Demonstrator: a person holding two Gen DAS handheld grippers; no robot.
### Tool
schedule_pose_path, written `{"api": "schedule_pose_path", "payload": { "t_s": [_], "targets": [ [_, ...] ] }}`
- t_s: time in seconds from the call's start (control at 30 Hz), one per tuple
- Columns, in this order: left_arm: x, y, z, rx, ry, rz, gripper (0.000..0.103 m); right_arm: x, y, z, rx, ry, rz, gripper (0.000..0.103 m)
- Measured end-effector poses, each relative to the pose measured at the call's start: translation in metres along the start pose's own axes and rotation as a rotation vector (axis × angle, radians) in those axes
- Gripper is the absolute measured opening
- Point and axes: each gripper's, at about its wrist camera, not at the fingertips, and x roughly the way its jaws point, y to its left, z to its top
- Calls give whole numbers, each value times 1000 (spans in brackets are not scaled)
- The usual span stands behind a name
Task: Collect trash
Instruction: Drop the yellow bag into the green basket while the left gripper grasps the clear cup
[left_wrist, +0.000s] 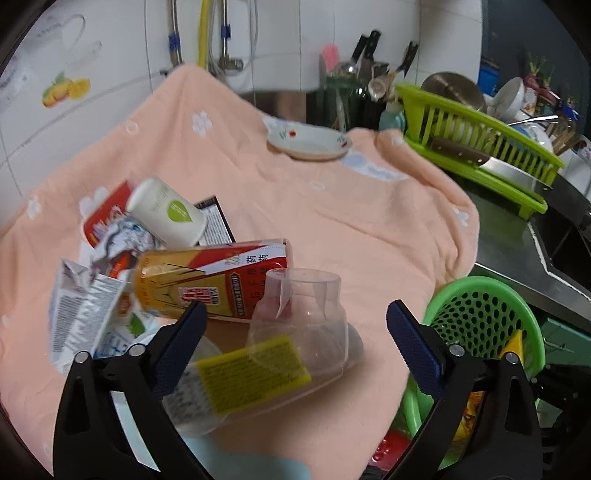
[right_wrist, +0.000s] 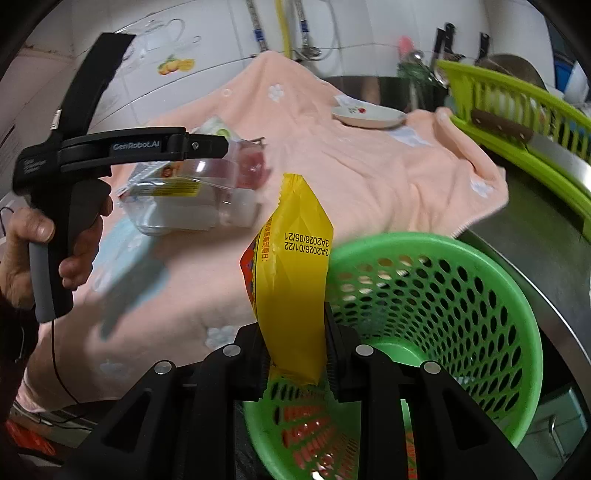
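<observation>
The right gripper, at the bottom centre of the right wrist view, is clamped tight on a yellow plastic snack wrapper printed with black date codes, which stands up from between the black jaws. Just right of and below it sits the round green perforated plastic basket, its rim reaching under the gripper.

The left gripper, in the lower part of the left wrist view, has its jaws spread wide, the blue pads well apart. Between them lies a clear plastic bottle with a yellow label, on its side on the peach cloth with white flowers; the pads do not press on it. In the right wrist view this gripper shows at the left edge, held by a hand around its grey handle.

Up and left of the bottle is a heap of trash: a yellow and red carton lying flat, a crumpled white printed wrapper at the left, and a white cylindrical cup with a green leaf mark above them.

Further up the cloth, right of centre, rests a small white saucer with red fruit prints. At the upper right stands a lime-green plastic dish rack holding bowls and a knife. The green basket appears at the lower right edge of the left wrist view.
</observation>
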Motion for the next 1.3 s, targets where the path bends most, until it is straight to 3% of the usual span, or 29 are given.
{"api": "schedule_pose_path", "payload": {
  "t_s": [0.17,0.4,0.63,0.93,1.1,1.3],
  "targets": [
    [18,4,4,-13,43,-5,85,3,-11,-5,34,12,-2,24],
    [30,10,5,-35,70,-39,59,6,-20,-9,58,22,-1,24],
    [13,11,6,-29,12,-34,57,4,-22,-13,68,19,-3,24],
    [-33,-12,1,2,-63,-137,57,-12,-26,-15,85,-13,-39,24],
    [-46,-40,-11,30,-60,-232,57,-25,-37,-23,114,-24,-75,25],
    [-38,-82,-35,89,4,-305,57,-37,-50,-39,147,-23,-125,26]
  ]
}}
